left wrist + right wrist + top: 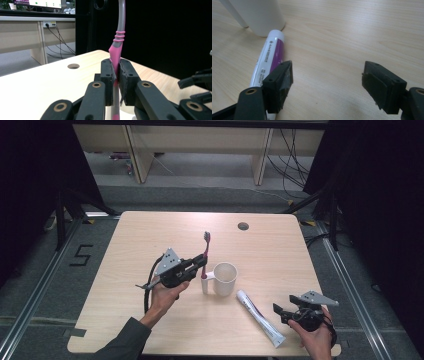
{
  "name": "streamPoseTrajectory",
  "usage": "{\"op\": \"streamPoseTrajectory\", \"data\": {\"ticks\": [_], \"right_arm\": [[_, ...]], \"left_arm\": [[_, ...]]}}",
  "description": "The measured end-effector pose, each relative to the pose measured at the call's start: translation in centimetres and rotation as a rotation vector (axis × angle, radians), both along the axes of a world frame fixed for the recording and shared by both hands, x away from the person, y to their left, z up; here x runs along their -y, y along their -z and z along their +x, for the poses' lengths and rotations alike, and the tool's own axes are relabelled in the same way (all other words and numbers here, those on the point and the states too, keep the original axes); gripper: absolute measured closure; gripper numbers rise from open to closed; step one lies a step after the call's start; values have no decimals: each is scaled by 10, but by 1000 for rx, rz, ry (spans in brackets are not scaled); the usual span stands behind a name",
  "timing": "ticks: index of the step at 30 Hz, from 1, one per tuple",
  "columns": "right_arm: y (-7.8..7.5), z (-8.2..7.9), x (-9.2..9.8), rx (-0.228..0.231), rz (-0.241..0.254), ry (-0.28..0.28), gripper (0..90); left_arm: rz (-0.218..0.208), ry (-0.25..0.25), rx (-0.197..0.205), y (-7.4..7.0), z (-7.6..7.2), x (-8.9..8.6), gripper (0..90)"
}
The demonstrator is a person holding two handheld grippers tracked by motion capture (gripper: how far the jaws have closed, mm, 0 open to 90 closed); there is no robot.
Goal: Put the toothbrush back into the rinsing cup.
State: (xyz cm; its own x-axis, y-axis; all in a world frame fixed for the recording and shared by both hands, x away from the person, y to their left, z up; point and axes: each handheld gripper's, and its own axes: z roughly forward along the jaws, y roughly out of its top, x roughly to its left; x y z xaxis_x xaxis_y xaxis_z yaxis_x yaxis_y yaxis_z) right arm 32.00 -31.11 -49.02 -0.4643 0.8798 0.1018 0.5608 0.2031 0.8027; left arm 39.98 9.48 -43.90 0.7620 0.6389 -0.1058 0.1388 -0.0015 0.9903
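From the high view, the left tool [200, 263] sits left of centre on the wooden counter [150, 235], clamped on the pink-and-grey toothbrush [205, 251], which stands nearly upright with its bristle head up and its lower end just beside the handle of the white mug [225, 279]. The left gripper view adds what that angle cannot give: the two black pads [107, 75] press tight on the pink part of the toothbrush [116, 50] handle, with the grey neck curving up out of the frame, a round cable hole [73, 66] in the counter beyond, and the other tool [197, 85] at the far right edge. Right of the mug in the high view lies the white toothpaste tube [259, 317], slanting toward the near edge, and further right the right tool [285, 312] rests low near the counter's corner, well apart from the toothbrush. The right gripper view shows its jaws standing wide with nothing between them, bare wood in the gap, the purple-banded toothpaste tube [270, 53] just outside the left-hand pad [284, 75], and the tube's cap end almost touching the base of the mug [259, 15].
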Motion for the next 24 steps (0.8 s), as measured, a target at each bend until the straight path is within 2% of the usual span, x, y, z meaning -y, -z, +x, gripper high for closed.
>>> {"op": "streamPoseTrajectory", "data": {"ticks": [10, 15, 24], "right_arm": [[0, 0, -1, -5, 9, -2, 258], [0, 0, -1, -2, 10, -5, 258], [0, 0, -1, -5, 5, -5, 258]], "left_arm": [[17, 6, -8, 12, -3, 0, 824], [39, 10, -5, 18, -4, 0, 823], [65, 21, -28, 26, -5, 1, 821]]}}
